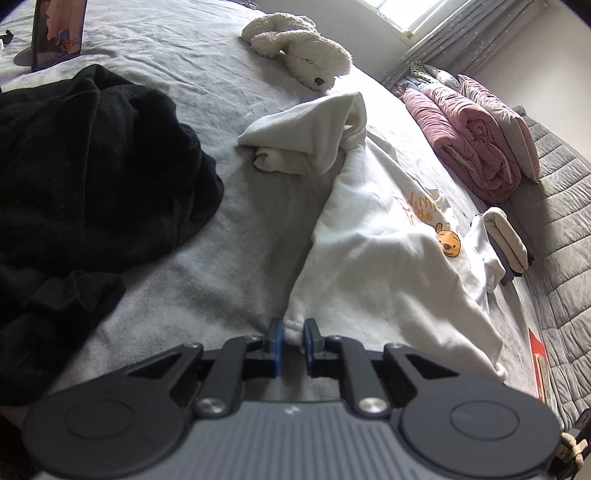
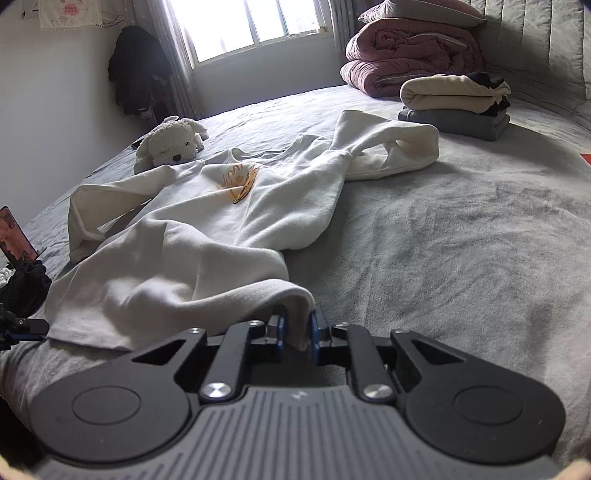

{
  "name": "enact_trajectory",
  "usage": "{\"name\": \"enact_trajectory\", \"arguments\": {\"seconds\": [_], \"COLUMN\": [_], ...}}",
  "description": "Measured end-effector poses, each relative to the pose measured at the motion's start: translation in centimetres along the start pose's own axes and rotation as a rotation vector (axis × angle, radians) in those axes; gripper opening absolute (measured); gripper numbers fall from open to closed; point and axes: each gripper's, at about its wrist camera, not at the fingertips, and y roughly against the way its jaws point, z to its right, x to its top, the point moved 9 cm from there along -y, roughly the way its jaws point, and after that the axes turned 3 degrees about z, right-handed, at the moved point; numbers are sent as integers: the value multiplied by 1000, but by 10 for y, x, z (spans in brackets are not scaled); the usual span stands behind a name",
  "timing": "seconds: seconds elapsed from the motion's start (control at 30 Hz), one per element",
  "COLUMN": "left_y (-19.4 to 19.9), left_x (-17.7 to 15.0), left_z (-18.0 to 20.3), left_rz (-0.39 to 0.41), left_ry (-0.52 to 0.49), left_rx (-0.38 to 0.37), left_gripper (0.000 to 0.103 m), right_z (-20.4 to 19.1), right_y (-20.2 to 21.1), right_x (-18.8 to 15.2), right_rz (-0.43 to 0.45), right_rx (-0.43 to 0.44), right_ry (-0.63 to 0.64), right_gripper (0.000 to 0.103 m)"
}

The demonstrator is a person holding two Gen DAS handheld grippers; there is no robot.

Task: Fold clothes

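Note:
A white sweatshirt (image 1: pixel 384 236) with an orange bear print lies spread on the grey bed; it also shows in the right wrist view (image 2: pixel 207 236), chest up, sleeves bunched at both sides. My left gripper (image 1: pixel 294 332) is shut on the hem corner of the white sweatshirt. My right gripper (image 2: pixel 297 328) is shut on the other hem corner, which folds up between its blue pads. The left gripper also shows at the left edge of the right wrist view (image 2: pixel 22 328).
A black garment pile (image 1: pixel 85 177) lies left. A white plush dog (image 2: pixel 170 142) sits near the neckline. Folded clothes (image 2: pixel 456 103) and a rolled pink quilt (image 2: pixel 413 55) lie at the headboard. A phone on a stand (image 1: pixel 55 33) stands far left.

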Motion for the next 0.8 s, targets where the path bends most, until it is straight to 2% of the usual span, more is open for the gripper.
{"name": "enact_trajectory", "arguments": {"seconds": [0.13,0.3,0.43,0.53,0.73,0.8], "left_y": [6,18,33,41,45,44], "left_x": [-2,-9,-13,-16,-27,-32], "left_z": [5,12,23,31,30,25], "left_rz": [-19,-50,-65,-81,-125,-141], "left_ry": [34,76,69,27,-55,-78], "left_rx": [16,-26,-58,-71,-54,-41], "left_gripper": [11,11,11,11,11,11], "right_z": [4,6,0,-8,-25,-29], "right_y": [20,47,68,81,105,109], "right_x": [9,20,25,19,5,-3], "right_rz": [-1,16,39,29,0,-26], "right_rx": [-55,-108,-169,-192,-228,-216], "right_ry": [96,212,395,565,916,995], "right_gripper": [7,6,6,6,5,5]}}
